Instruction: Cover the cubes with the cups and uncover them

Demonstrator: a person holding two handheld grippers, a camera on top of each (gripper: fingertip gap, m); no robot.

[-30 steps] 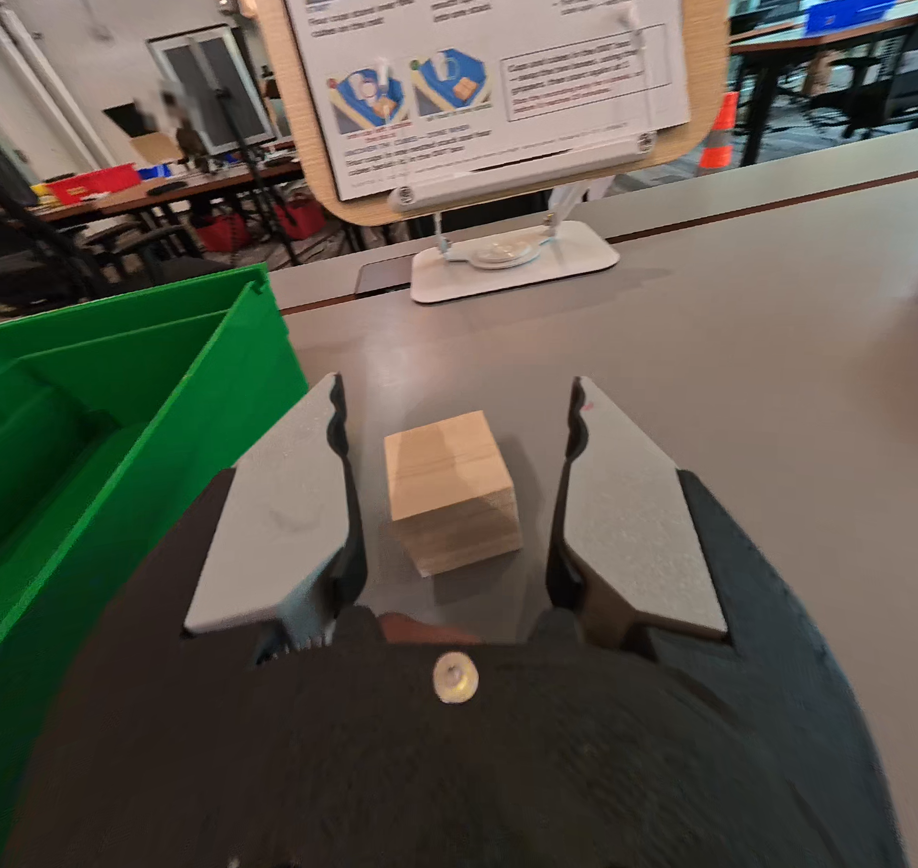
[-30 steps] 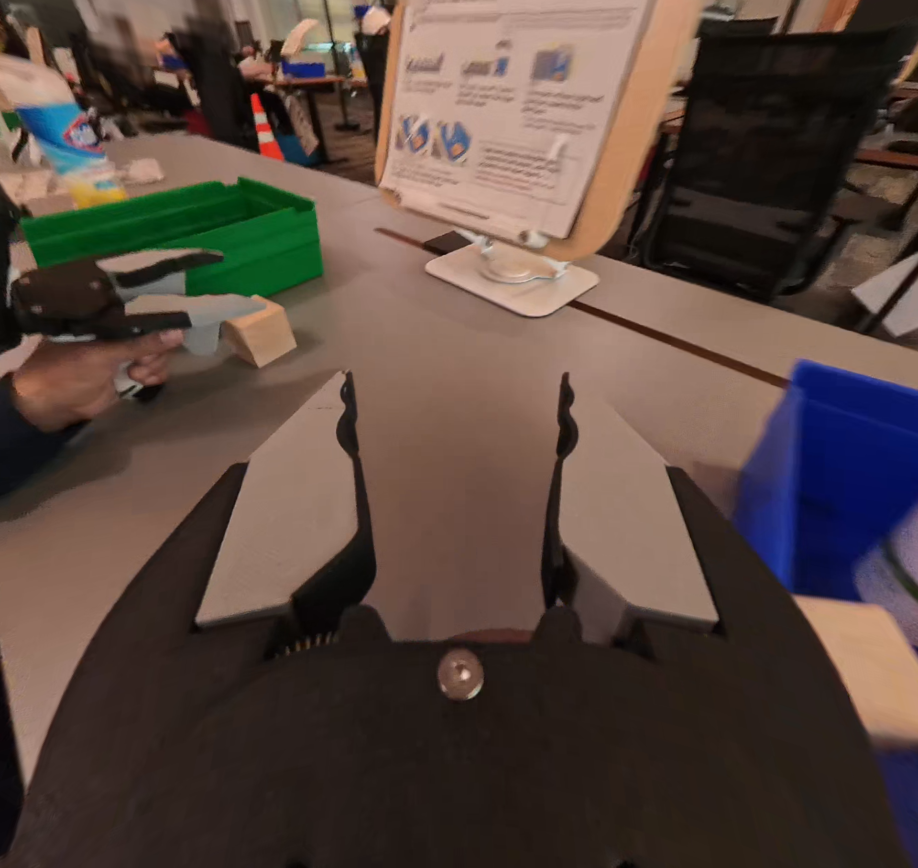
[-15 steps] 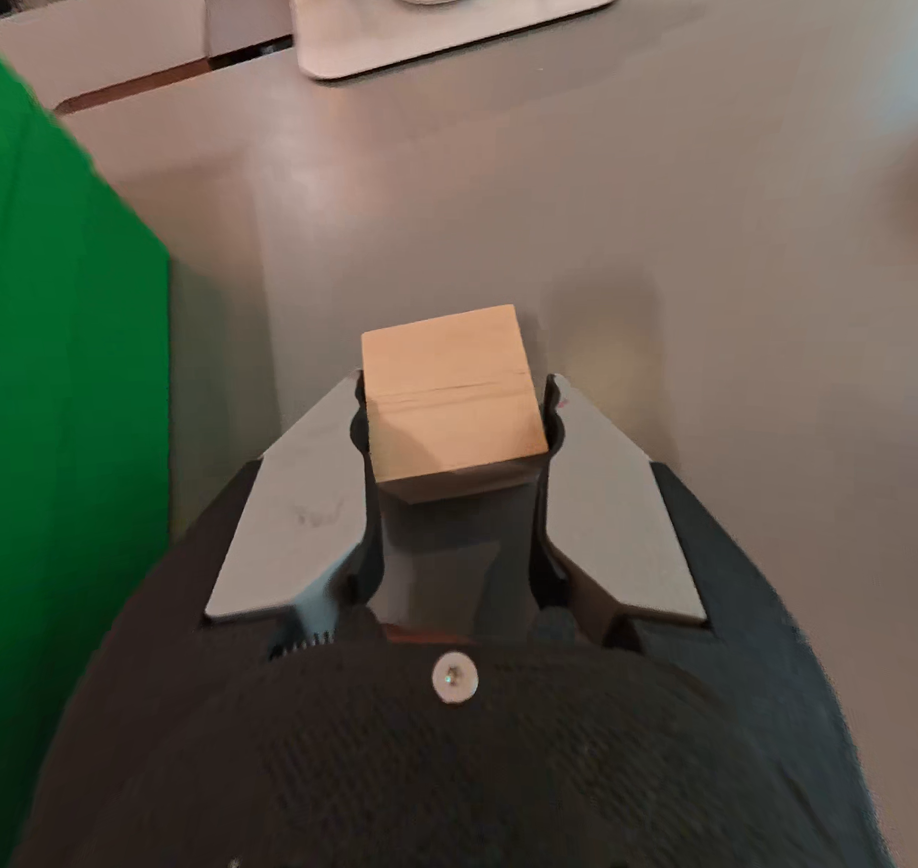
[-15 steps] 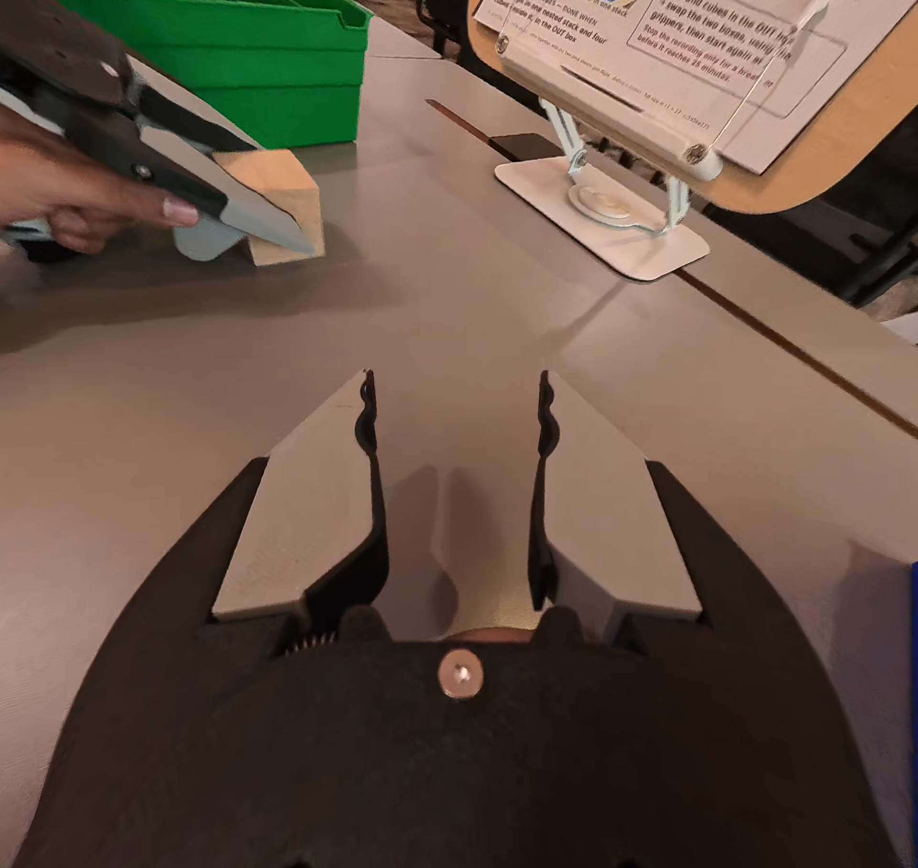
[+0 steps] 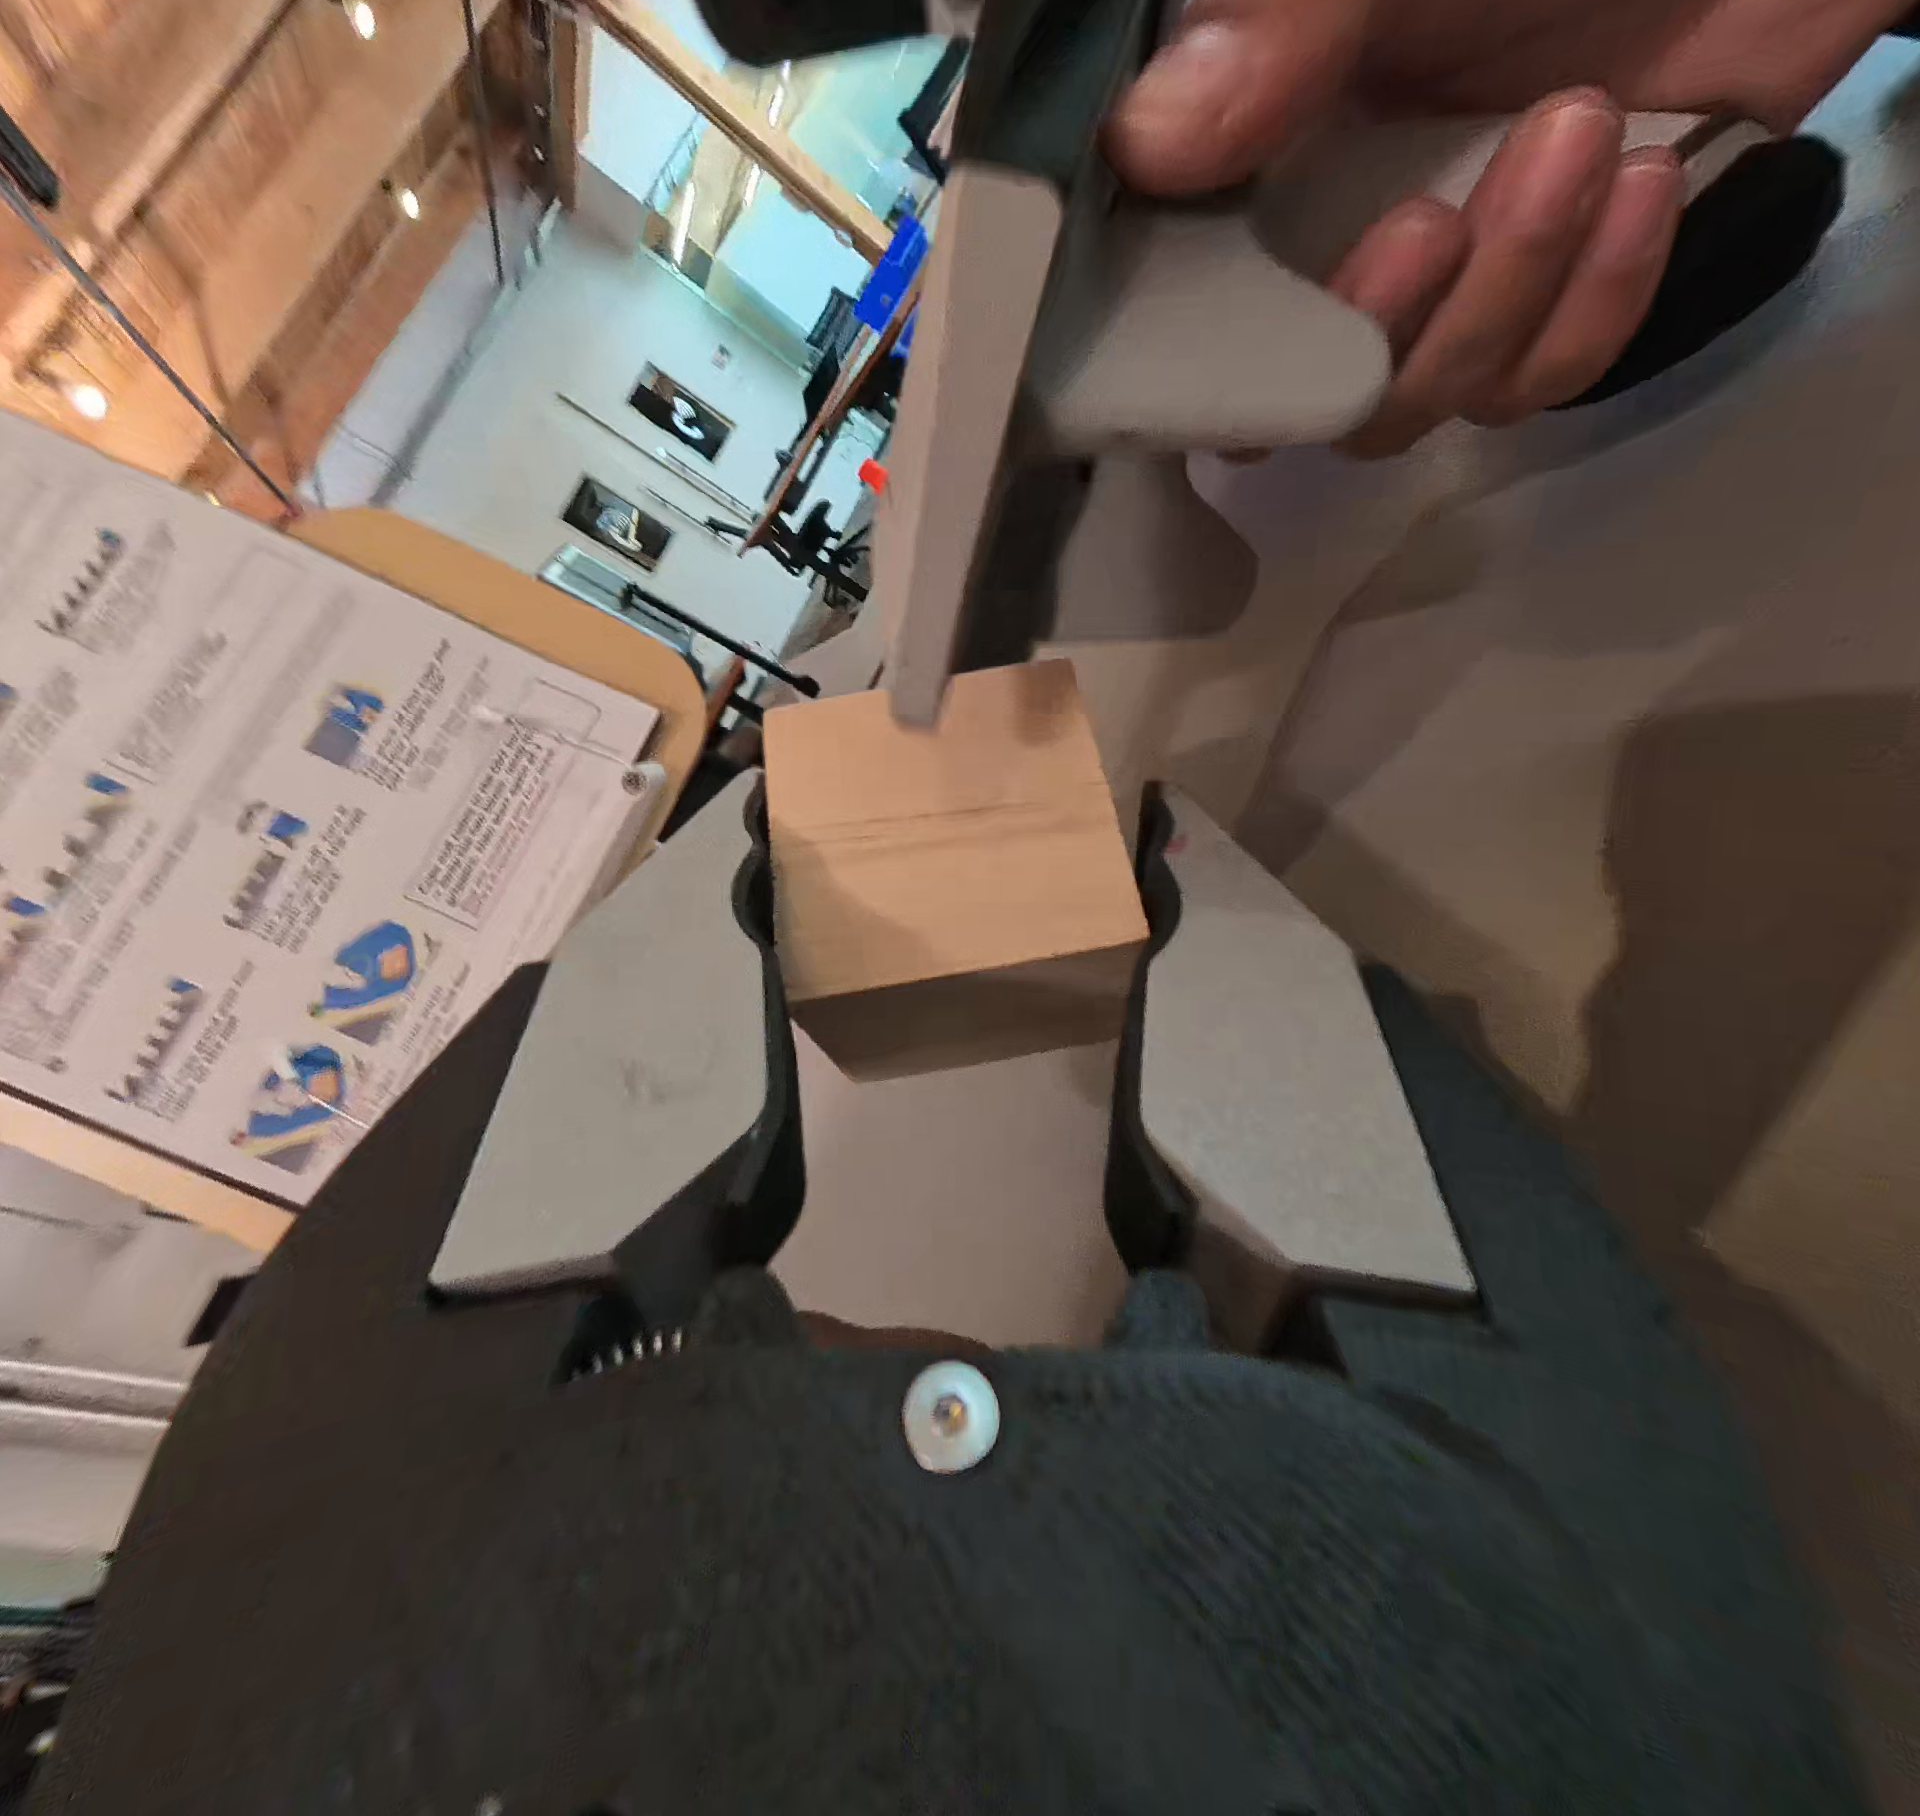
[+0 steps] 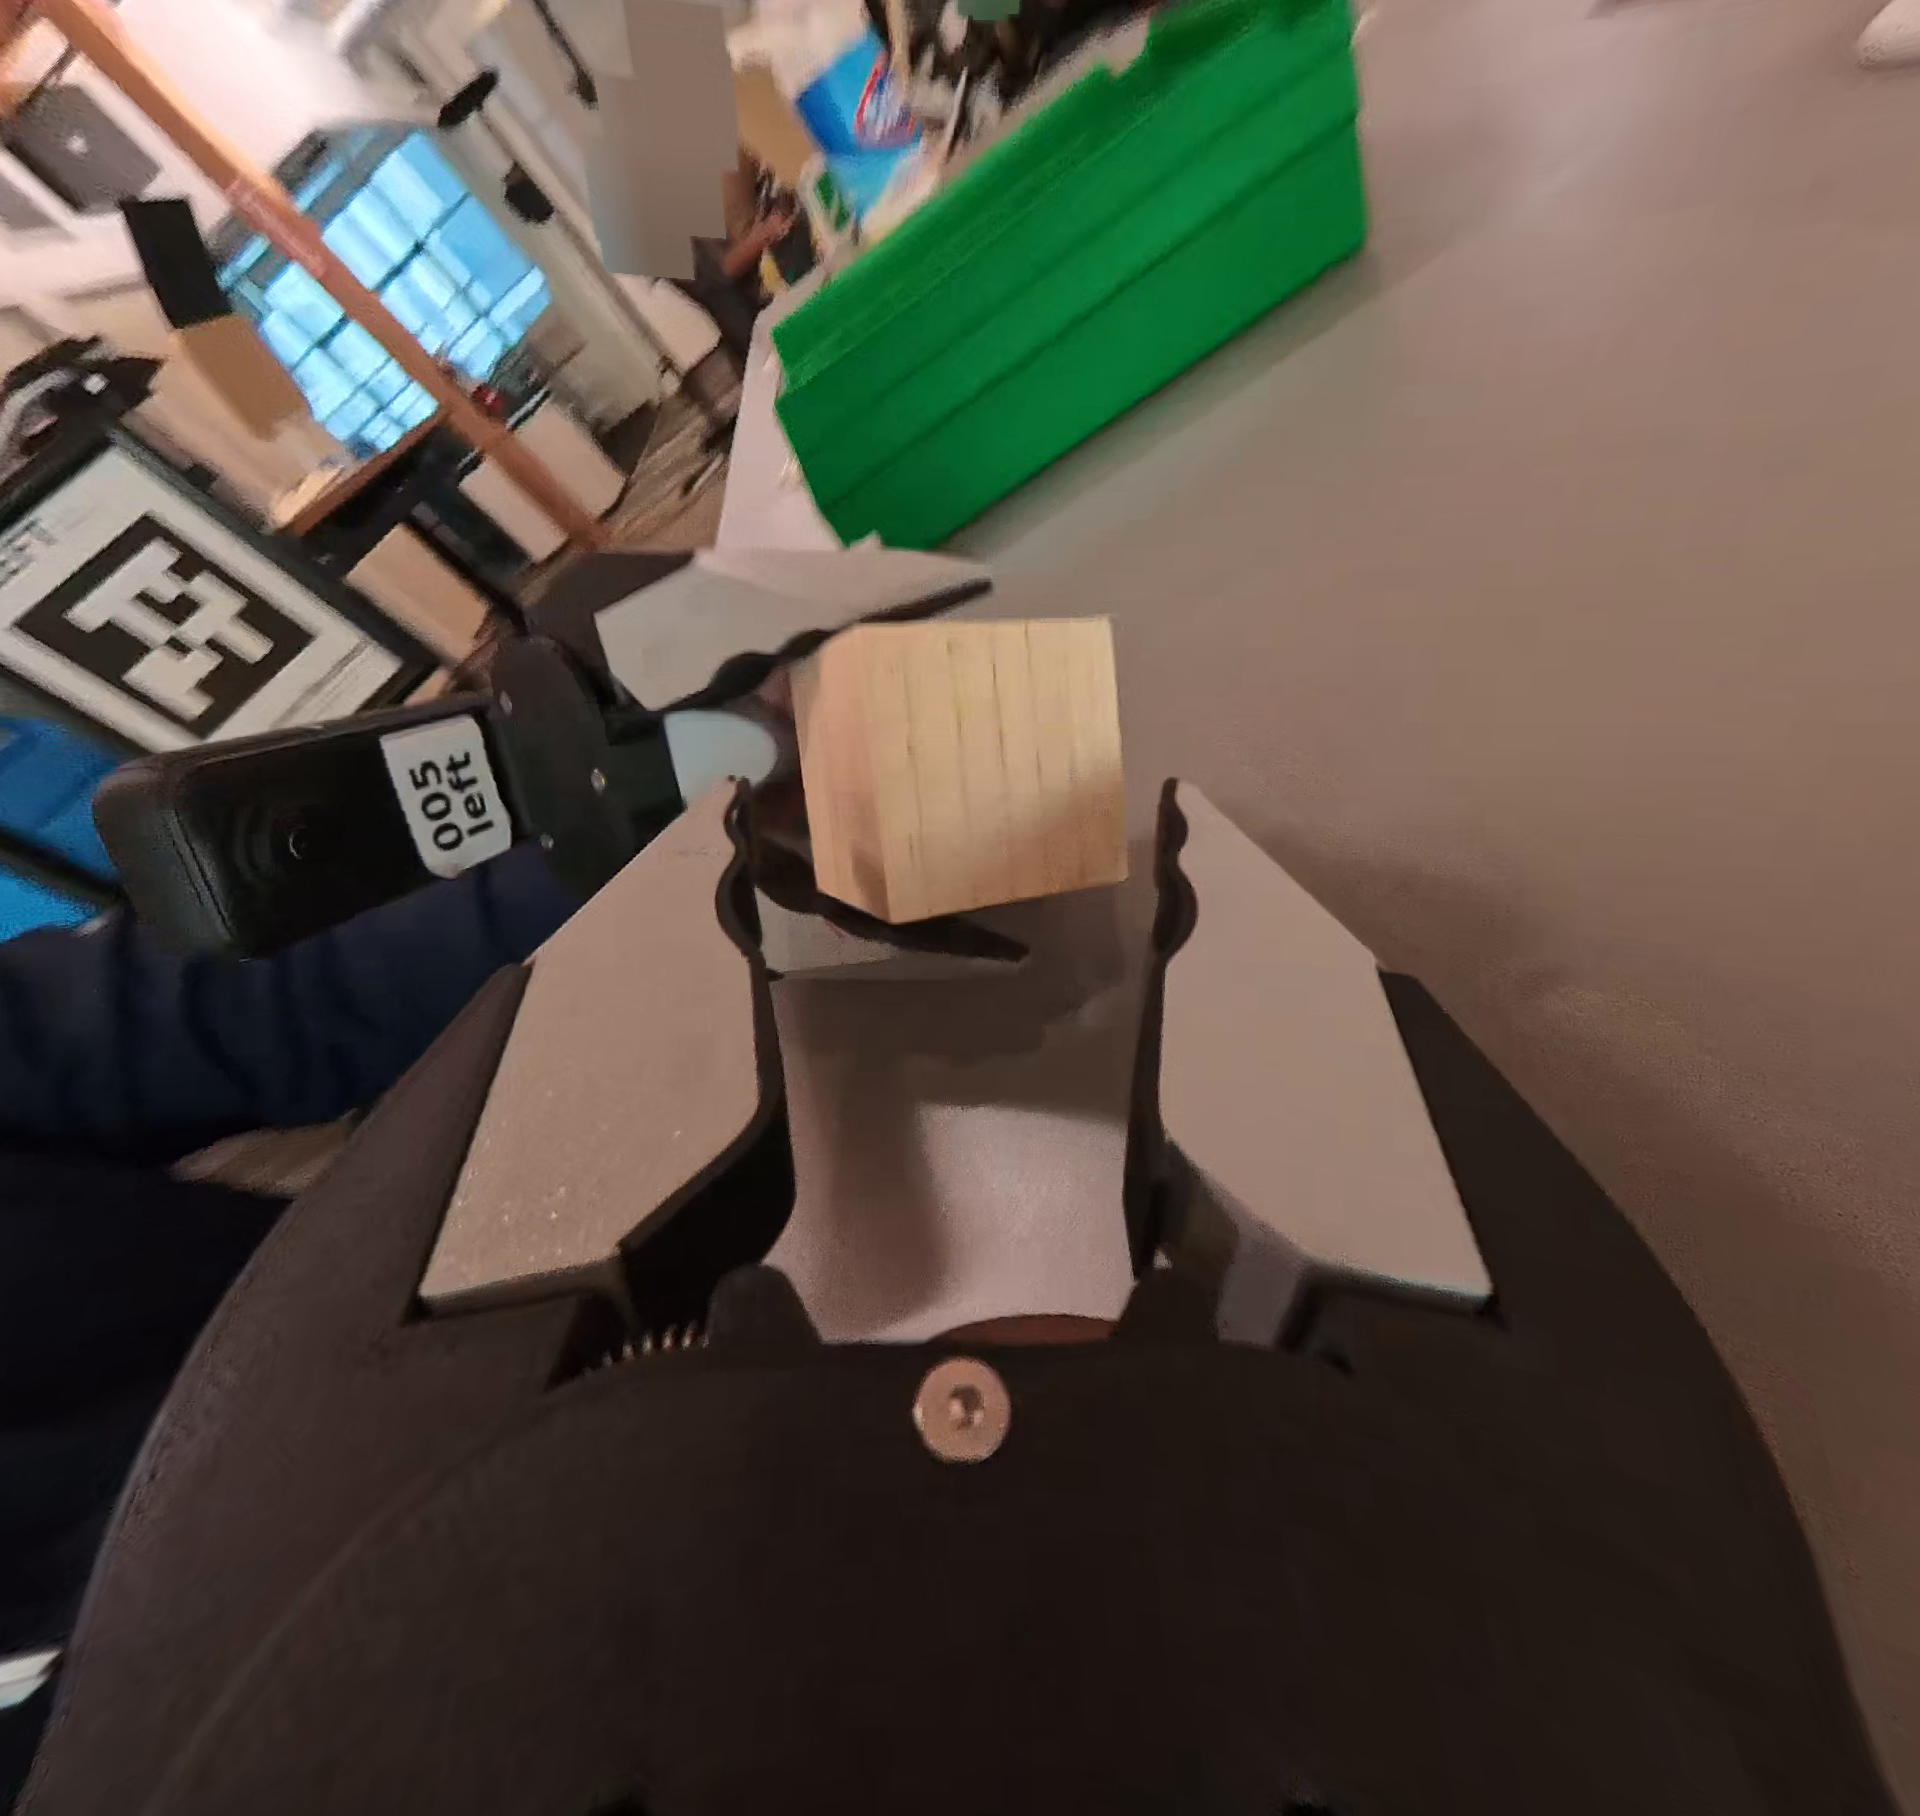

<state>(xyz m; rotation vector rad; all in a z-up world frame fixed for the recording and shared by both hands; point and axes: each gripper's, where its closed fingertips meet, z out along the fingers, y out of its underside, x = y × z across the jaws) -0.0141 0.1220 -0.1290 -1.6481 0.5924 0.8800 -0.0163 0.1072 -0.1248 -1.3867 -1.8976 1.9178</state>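
In the left wrist view my left gripper (image 5: 953, 831) is shut on a light wooden cube (image 5: 935, 893) and holds it in the air, rolled to one side. Both pads press its sides. The right wrist view shows the same cube (image 6: 961, 769) clamped between the left gripper's fingers (image 6: 727, 623), above and below it. My right gripper (image 6: 956, 810) is open, with a fingertip on either side of the cube and a gap at each pad. In the left wrist view one right finger (image 5: 966, 436) reaches down over the cube's far edge. No cup is in view.
A green bin (image 6: 1070, 312) stands on the grey table (image 6: 1558, 623) beyond the cube. An instruction board on a stand (image 5: 260, 831) is to the left in the left wrist view. A hand (image 5: 1455, 104) grips the right gripper's handle.
My left gripper closed on the cube on the table, lifted it and rolled sideways. My right gripper swung over to it and opened a little wider; its fingers now flank the cube.
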